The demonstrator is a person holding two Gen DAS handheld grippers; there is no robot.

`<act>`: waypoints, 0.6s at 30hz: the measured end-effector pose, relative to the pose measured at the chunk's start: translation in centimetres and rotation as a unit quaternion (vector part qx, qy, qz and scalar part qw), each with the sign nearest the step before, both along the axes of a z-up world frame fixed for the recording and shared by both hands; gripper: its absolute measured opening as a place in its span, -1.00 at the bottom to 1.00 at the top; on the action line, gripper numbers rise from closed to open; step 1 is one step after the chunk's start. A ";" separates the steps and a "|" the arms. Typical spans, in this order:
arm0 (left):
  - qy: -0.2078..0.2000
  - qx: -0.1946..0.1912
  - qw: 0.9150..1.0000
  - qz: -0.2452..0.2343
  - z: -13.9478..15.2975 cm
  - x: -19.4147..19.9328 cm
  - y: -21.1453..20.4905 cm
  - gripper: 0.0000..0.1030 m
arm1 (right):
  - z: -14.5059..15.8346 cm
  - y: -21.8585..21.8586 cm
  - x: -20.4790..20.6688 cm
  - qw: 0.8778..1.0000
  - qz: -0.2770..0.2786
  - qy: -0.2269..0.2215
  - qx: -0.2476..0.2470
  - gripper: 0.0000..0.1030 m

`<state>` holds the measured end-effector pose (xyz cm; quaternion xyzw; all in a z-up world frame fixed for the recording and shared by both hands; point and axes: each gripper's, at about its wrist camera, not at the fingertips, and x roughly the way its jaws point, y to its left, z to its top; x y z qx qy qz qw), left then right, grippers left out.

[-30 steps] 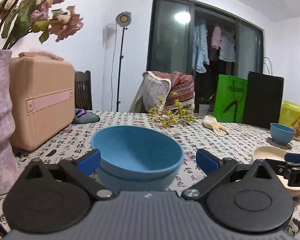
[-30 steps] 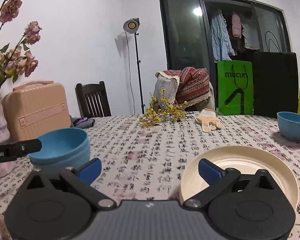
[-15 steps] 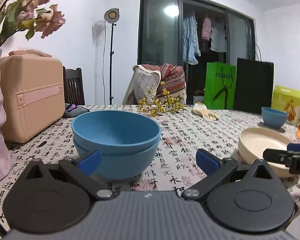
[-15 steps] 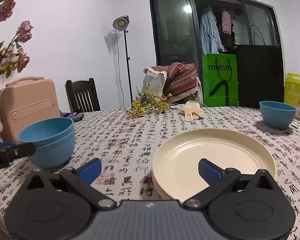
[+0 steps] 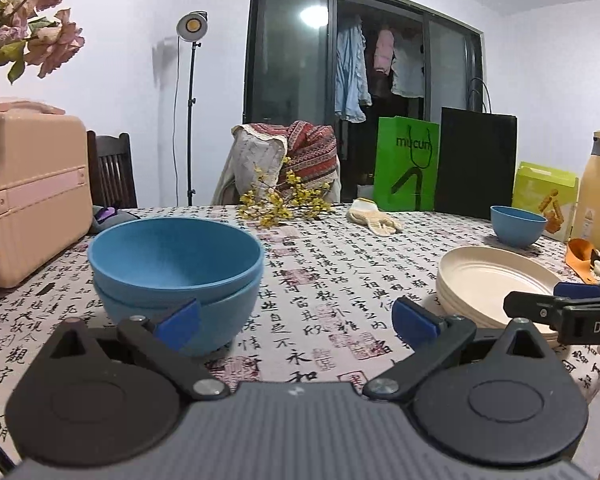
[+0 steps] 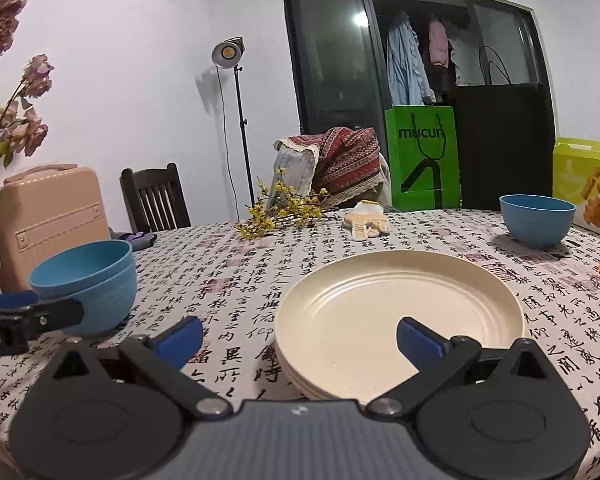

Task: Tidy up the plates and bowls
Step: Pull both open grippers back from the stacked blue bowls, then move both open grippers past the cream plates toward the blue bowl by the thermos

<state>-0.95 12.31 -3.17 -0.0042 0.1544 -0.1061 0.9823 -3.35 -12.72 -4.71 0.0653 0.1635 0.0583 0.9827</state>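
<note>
While spread wide and gripping nothing, left gripper (image 5: 296,322) faces a calligraphy-print tablecloth (image 5: 324,264), blue fingertips (image 5: 178,320) clear of everything.

Bowls, counted: three blue. Two nested as stacked blue bowls (image 5: 176,276) at 10 o'clock of the left view, upper one seated inside lower one, both empty. One lone blue bowl (image 6: 537,220) at 2 o'clock of the right view, well apart from the stack, upright, interior hidden from this angle.

Plates: one stack of cream plates (image 6: 380,320) straight ahead at 12 o'clock in the right view; at least three rims visible along the near edge, exact count unclear. Top plate empty.

Right gripper (image 6: 300,342) likewise with jaws apart, holding nothing; one blue pad overlapping the near rim of the plate stack in the picture, contact impossible to tell. Seen from the left view at 3 o'clock, hovering at the plates' near edge.

Elsewhere on the table: one pink case (image 5: 32,196) at 9 o'clock, one sprig of yellow flowers (image 5: 280,202) at 12, one pale glove (image 6: 366,220) just beside it, one green bag (image 6: 422,156), one black bag (image 5: 476,162), one yellow-green box (image 6: 588,184) at 3. One dark chair (image 6: 156,196) and one lamp stand (image 6: 232,56) behind the table.
</note>
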 end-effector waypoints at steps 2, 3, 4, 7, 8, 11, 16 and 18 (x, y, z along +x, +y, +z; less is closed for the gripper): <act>0.001 0.001 1.000 -0.002 0.0 0.1 -0.3 1.00 | 0.0 -0.2 0.0 1.000 -0.002 0.000 0.001 1.00; 0.001 0.002 1.000 -0.003 0.0 0.1 -0.5 1.00 | -0.1 -0.3 0.0 1.000 -0.003 0.001 0.002 1.00; 0.001 0.001 1.000 -0.005 0.0 0.1 -0.6 1.00 | -0.1 -0.4 0.0 1.000 -0.004 0.001 0.002 1.00; 0.002 -0.002 1.000 -0.014 0.0 0.3 -1.1 1.00 | -0.2 -0.9 0.0 1.000 -0.008 0.001 0.005 1.00; 0.001 -0.002 1.000 -0.017 0.0 0.4 -1.3 1.00 | -0.2 -1.1 0.0 1.000 -0.009 0.002 0.005 1.00; 0.000 -0.001 1.000 -0.027 0.0 0.4 -2.0 1.00 | -0.2 -1.6 0.1 1.000 -0.014 0.002 0.008 1.00; -0.002 -0.002 0.999 -0.038 0.2 0.7 -3.0 1.00 | -0.1 -2.4 0.0 1.000 -0.022 0.001 0.011 1.00; -0.004 -0.005 0.999 -0.043 0.4 0.7 -3.4 1.00 | 0.0 -2.7 0.0 1.000 -0.026 0.000 0.013 1.00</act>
